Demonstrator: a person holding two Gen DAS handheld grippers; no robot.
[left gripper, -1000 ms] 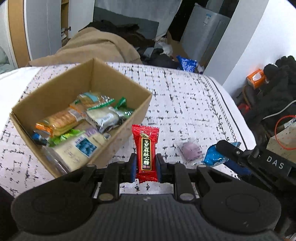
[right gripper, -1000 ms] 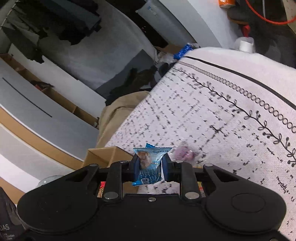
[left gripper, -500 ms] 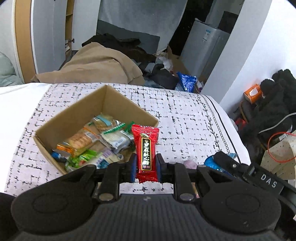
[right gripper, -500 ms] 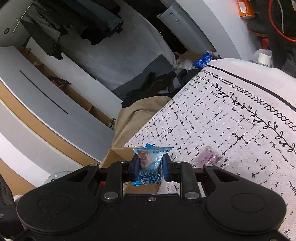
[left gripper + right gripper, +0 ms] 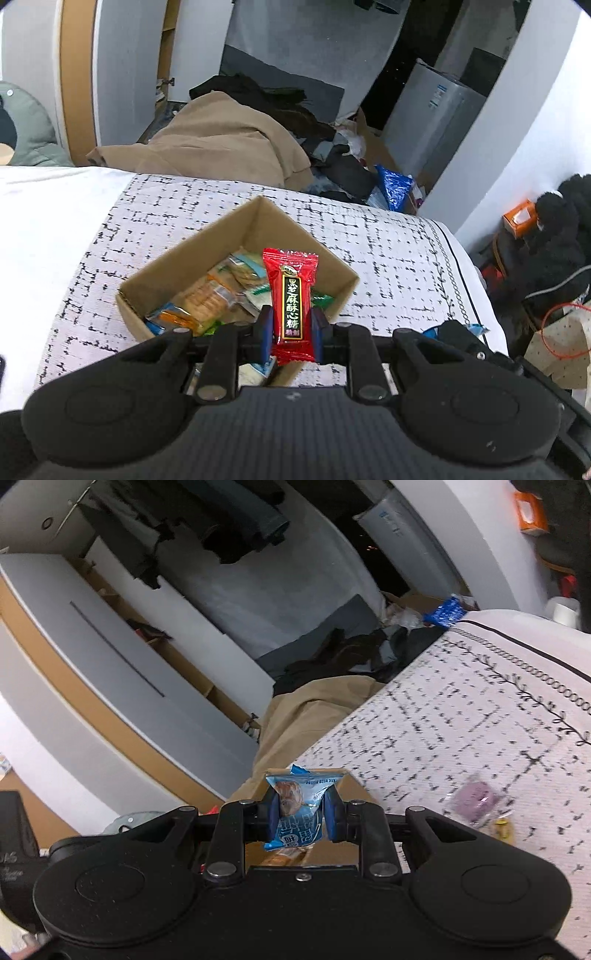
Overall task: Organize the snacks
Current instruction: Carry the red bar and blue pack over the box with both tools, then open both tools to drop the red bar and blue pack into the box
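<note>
Left wrist view: left gripper (image 5: 291, 334) clamps red candy (image 5: 290, 302) before frame-centre cardboard box (image 5: 162, 266), right gripper (image 5: 301, 821) pinches blue packet (image 5: 299, 808); centre both over the opening before releasing.

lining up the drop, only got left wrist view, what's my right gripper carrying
Observer: The right gripper is shut on a blue snack packet.
Operator: anything left on the cloth
Observer: A purple wrapped snack lies on the patterned cloth, to the right of that gripper.
Operator: anything else near it
Observer: A small yellow item sits just beside the purple one; too blurred to identify.
</note>
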